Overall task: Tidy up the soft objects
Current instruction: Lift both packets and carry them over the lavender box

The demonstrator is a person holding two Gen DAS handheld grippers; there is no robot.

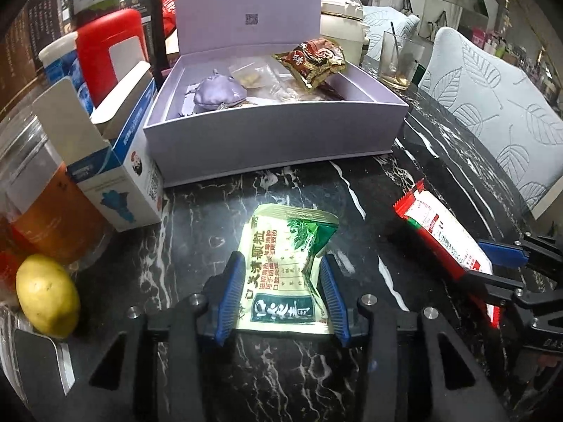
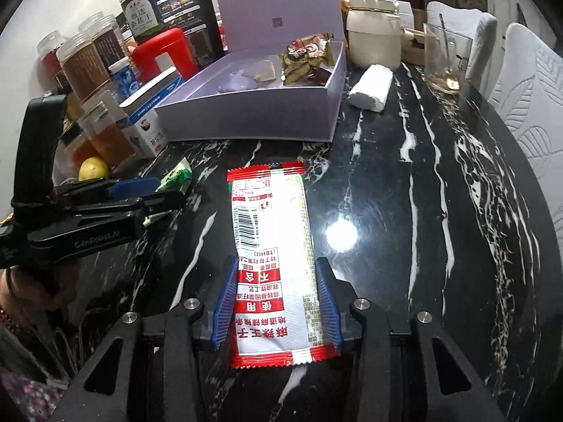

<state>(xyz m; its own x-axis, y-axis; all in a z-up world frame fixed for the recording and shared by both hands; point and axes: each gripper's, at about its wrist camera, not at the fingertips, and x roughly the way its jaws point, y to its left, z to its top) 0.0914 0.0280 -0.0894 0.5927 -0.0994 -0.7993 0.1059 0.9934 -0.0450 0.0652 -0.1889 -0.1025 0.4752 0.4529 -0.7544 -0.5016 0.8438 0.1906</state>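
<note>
My left gripper (image 1: 281, 263) is shut on a green and cream sachet (image 1: 285, 267), which crumples between the blue pads above the black marble table. My right gripper (image 2: 274, 267) is shut on a long red and white snack packet (image 2: 272, 246); the packet also shows in the left wrist view (image 1: 443, 232). An open lilac box (image 1: 278, 126) stands ahead, holding a purple pouch (image 1: 218, 89), clear bags and a brown-gold packet (image 1: 311, 61). The box also shows in the right wrist view (image 2: 253, 112).
A blue-white carton (image 1: 119, 176), jars and a red tin (image 1: 109, 52) crowd the left. A lemon (image 1: 47, 295) lies at the near left. A glass (image 2: 445, 58), a cream pot (image 2: 373, 35) and a white roll (image 2: 371, 84) stand at the far right. Chairs border the table's right edge.
</note>
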